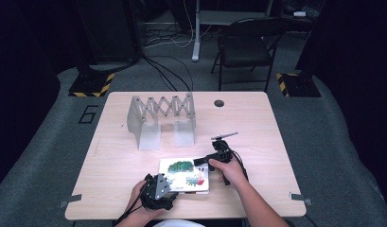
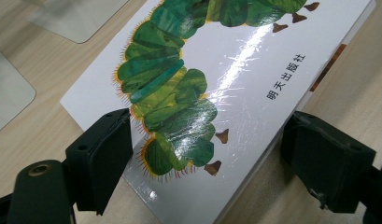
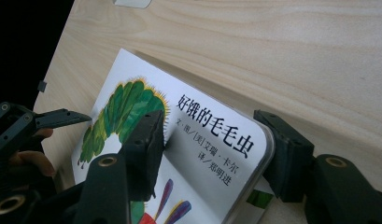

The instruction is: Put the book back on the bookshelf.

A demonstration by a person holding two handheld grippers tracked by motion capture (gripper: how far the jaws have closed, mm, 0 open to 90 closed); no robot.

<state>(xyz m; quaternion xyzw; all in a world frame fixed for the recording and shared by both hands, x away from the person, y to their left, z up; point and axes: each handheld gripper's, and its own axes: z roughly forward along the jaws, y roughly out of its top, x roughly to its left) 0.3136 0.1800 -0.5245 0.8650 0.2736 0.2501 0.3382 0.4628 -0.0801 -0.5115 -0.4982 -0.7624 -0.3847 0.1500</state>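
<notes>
Right gripper (image 3: 207, 144) is spread over the book's (image 1: 184, 175) lifted cover edge; your left gripper (image 2: 207, 158) is spread across the near-left corner. Book lies flat, table's (image 1: 257, 127) near middle. Looks like opening step: next, pinch cover and swing it.

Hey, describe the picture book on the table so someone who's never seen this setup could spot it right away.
Start at the light wooden table; at its far side stands a pale accordion-style folding rack. Nearer the person, by the front edge, the book lies flat between the left gripper and the right gripper. It is the only colourful thing there: glossy white cover, big green caterpillar, black Chinese lettering.
</notes>
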